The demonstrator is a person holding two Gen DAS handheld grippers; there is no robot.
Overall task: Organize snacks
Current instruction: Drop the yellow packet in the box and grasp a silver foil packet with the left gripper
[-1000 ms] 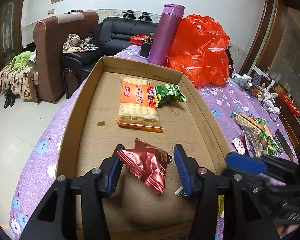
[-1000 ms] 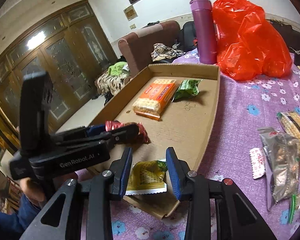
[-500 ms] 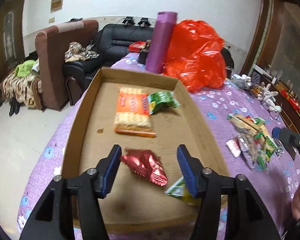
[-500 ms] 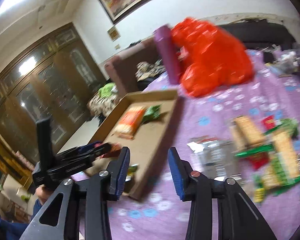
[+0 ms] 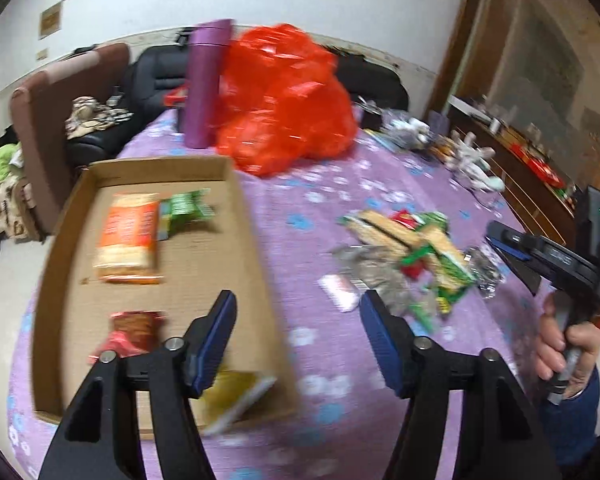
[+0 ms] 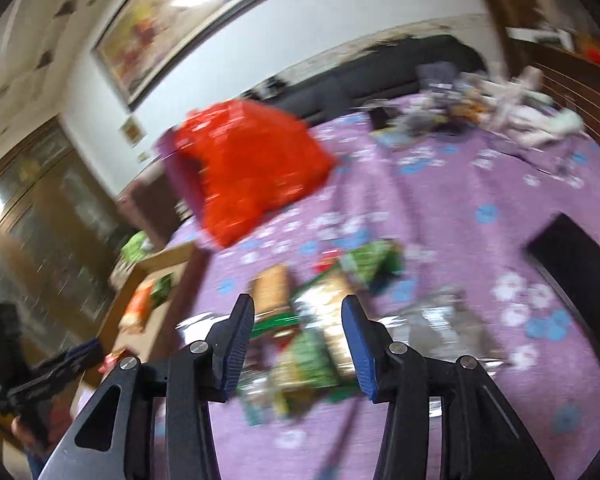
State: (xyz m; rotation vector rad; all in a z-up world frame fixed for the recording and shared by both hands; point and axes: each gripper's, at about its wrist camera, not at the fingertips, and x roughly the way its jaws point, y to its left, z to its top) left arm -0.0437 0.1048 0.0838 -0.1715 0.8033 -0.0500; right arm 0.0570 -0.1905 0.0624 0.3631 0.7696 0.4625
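A shallow cardboard tray lies lengthwise on the purple flowered tablecloth, its long axis running away from the left tongs, whose blue-padded jaws are opening with nothing between them. The tray's right wall passes under the left jaw, so the tongs straddle that edge, half over cardboard, half over cloth. Inside, beyond the left jaw, an orange cracker pack lies along the tray's length with a green packet touching its far right corner; a red wrapper sits nearer, and a yellow packet rests at the tray's near end beneath the left jaw. Bare cardboard remains between these.

The right tongs, jaws also opening and empty, hang above the loose pile of snacks, blurred, on open cloth to the right of the tray. Farther off stand a red plastic bag and a purple flask.
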